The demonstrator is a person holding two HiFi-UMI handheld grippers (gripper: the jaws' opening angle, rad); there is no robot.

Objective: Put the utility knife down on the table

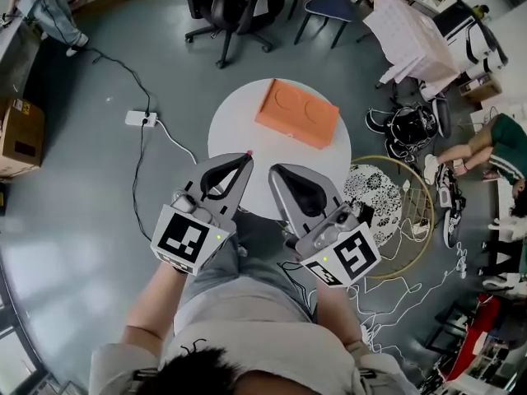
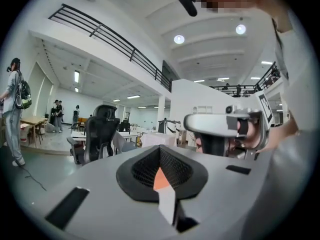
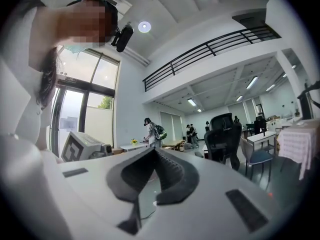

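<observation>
My left gripper (image 1: 245, 160) hovers over the near left edge of the round white table (image 1: 239, 122). Its jaws are closed together, and a small red end of the utility knife (image 1: 249, 152) pokes out at the fingertips. In the left gripper view an orange sliver (image 2: 160, 179) sits in the narrow slit between the black pads. The rest of the knife is hidden by the jaws. My right gripper (image 1: 278, 174) is held beside the left one over the near table edge. It is shut with nothing in it (image 3: 150, 196).
An orange box (image 1: 296, 112) lies on the far right part of the table. Office chairs (image 1: 235, 6) stand beyond it. A white power strip (image 1: 141, 118) with cables lies on the floor at left. At right are shoes, a hoop (image 1: 395, 212) and a person (image 1: 494, 146).
</observation>
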